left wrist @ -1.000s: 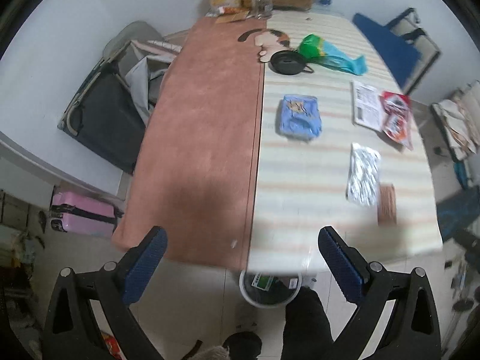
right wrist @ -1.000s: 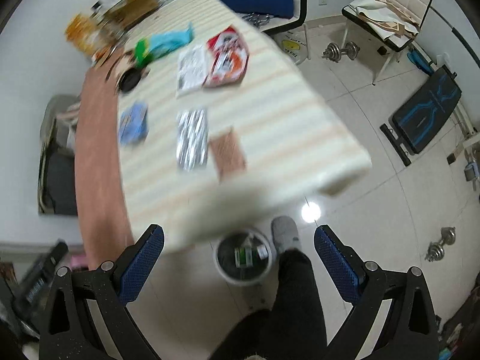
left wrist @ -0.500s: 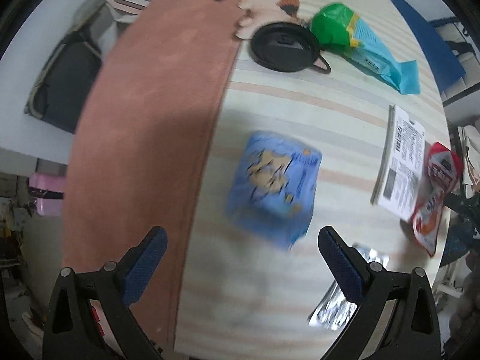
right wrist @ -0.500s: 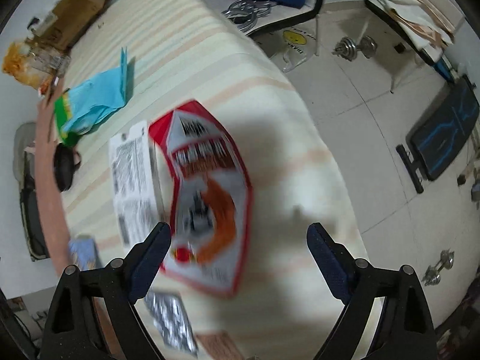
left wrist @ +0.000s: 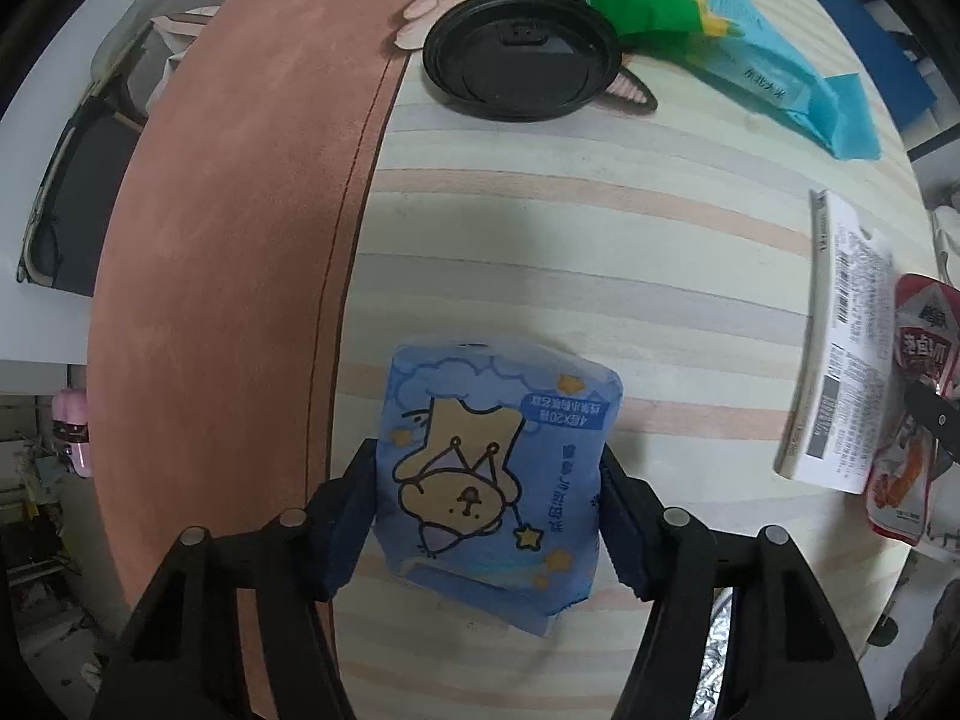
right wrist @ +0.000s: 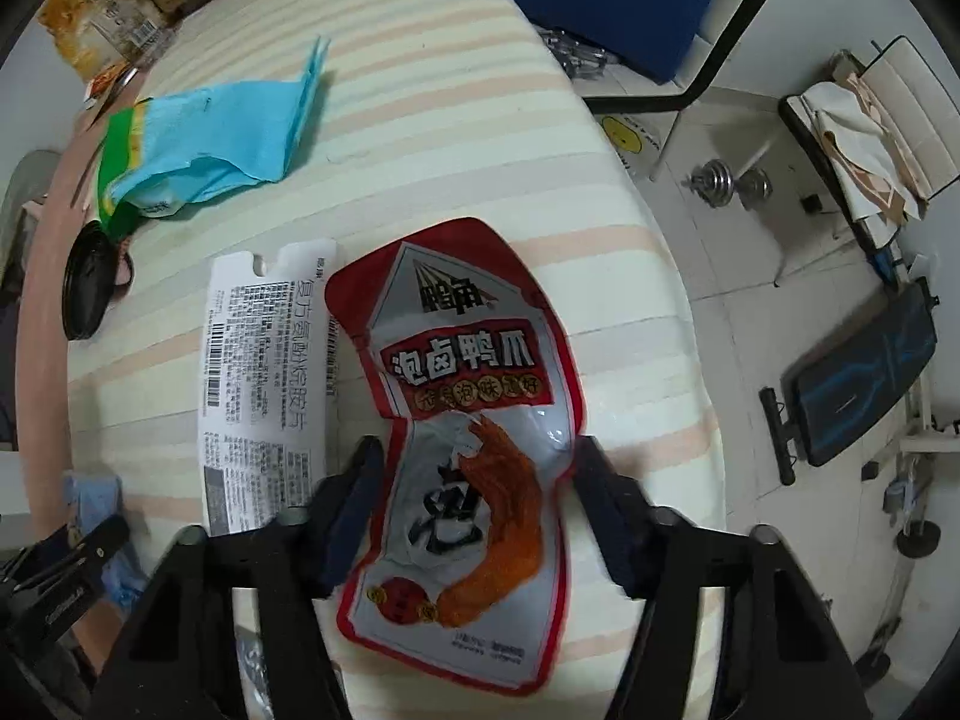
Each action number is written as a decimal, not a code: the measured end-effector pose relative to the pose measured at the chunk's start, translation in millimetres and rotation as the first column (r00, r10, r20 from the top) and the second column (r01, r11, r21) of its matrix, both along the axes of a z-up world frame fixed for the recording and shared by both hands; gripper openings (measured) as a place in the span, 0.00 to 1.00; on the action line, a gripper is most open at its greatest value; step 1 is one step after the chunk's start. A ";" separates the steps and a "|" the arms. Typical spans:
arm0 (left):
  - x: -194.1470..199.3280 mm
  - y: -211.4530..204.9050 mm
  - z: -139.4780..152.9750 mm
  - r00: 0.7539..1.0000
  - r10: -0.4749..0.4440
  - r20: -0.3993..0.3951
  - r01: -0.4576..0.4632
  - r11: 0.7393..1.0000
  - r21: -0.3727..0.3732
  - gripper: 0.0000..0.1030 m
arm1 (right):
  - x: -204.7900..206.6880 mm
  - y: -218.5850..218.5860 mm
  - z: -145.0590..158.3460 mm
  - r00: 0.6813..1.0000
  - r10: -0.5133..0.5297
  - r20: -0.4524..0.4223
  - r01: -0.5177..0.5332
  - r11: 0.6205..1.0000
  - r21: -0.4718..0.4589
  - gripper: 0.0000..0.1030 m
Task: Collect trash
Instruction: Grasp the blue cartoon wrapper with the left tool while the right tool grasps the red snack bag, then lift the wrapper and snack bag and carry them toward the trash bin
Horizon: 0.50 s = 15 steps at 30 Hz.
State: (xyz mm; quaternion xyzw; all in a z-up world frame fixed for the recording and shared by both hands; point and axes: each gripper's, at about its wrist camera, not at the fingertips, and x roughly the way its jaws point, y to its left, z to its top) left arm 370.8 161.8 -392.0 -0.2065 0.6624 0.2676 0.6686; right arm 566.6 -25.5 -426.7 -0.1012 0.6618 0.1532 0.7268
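My left gripper point(left wrist: 487, 504) is shut on a blue tissue pack point(left wrist: 495, 480) with a cartoon bear, its pads pressing both sides on the striped table point(left wrist: 570, 228). My right gripper point(right wrist: 474, 510) is closed against the sides of a red and silver snack pouch point(right wrist: 468, 420), which buckles between the pads. A white printed box point(right wrist: 264, 384) lies just left of the pouch; it also shows in the left wrist view point(left wrist: 840, 348).
A black lid point(left wrist: 521, 54) and a green and blue wrapper point(left wrist: 720, 42) lie at the far end. A foil blister pack point(left wrist: 714, 660) lies near my left gripper. A brown cloth point(left wrist: 228, 276) covers the table's left side. Chairs and dumbbells point(right wrist: 726, 180) stand on the floor to the right.
Both grippers have come down from above the table's near edge. The left closed on the tissue pack and the right closed on the red pouch.
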 end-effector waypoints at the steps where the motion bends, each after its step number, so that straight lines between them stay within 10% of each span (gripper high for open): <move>1: -2.8 -1.1 2.5 1.000 0.004 0.006 -0.004 1.000 0.000 0.60 | -3.3 -2.9 1.8 1.000 -0.001 -0.005 0.001 1.000 0.016 0.56; 15: -16.7 -19.3 63.3 0.991 0.013 0.136 -0.016 1.000 0.022 0.59 | -27.5 -41.5 45.0 0.999 -0.049 -0.009 0.050 0.982 0.180 0.53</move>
